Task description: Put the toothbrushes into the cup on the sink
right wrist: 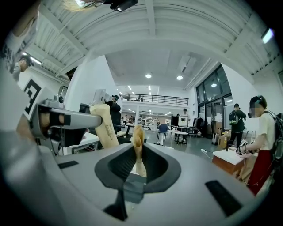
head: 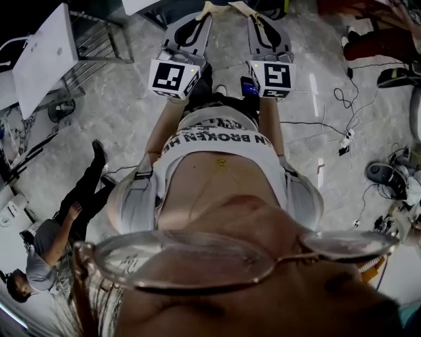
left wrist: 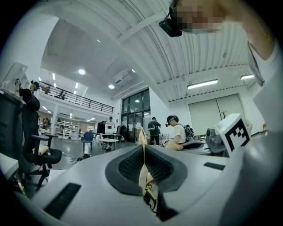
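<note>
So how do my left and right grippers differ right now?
The left cube shows a different black pattern from the right cube. The left gripper has a yellow-green bit at the base of its jaws, the right gripper a grey block. Both are shut and empty.

Left tool [head: 209, 8] beside right tool [head: 241, 6]; cables [head: 345, 141] at right; person [head: 62, 230] at left.

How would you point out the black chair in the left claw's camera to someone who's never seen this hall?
In the left gripper view, find the balcony railing high on the hall's left, then drop to the picture's left edge. There stands the black office chair, with armrests and splayed legs, near and large, unlike the small blue chair far back.
</note>
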The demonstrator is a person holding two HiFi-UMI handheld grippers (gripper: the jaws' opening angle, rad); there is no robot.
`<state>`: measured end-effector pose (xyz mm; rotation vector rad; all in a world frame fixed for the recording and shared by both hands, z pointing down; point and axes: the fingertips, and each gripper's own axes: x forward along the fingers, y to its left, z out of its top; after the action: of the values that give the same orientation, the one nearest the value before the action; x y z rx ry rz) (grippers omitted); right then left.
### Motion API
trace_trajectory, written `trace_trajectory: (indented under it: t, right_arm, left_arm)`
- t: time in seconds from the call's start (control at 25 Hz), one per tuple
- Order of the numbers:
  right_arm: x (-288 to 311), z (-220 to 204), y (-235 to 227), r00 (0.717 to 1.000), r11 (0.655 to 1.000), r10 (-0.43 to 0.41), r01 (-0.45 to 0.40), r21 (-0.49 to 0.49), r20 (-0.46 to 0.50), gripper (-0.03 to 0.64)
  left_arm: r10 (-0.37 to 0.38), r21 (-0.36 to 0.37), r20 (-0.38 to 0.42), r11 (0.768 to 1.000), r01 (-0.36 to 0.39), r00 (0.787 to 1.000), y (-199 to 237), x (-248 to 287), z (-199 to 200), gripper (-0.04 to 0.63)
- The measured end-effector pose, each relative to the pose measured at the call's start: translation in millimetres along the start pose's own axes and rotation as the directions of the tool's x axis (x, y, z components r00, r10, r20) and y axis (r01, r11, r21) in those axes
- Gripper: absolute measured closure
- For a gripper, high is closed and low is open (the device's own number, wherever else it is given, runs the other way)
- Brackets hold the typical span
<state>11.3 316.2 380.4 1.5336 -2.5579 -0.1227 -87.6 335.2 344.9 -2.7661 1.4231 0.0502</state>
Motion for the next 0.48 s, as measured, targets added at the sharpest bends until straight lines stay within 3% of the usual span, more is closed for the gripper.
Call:
trace_trajectory:
  t: [0.48]
  right_arm:
    - [83.3, 7.4, -26.0, 0.998, 0.998, -0.061, 0.061, -0.006, -0.012, 0.561]
  left_arm:
    - [-0.055, -0.004, 0.015, 0.998, 0.055, 0.998, 70.4, 64.4, -4.6, 0.577]
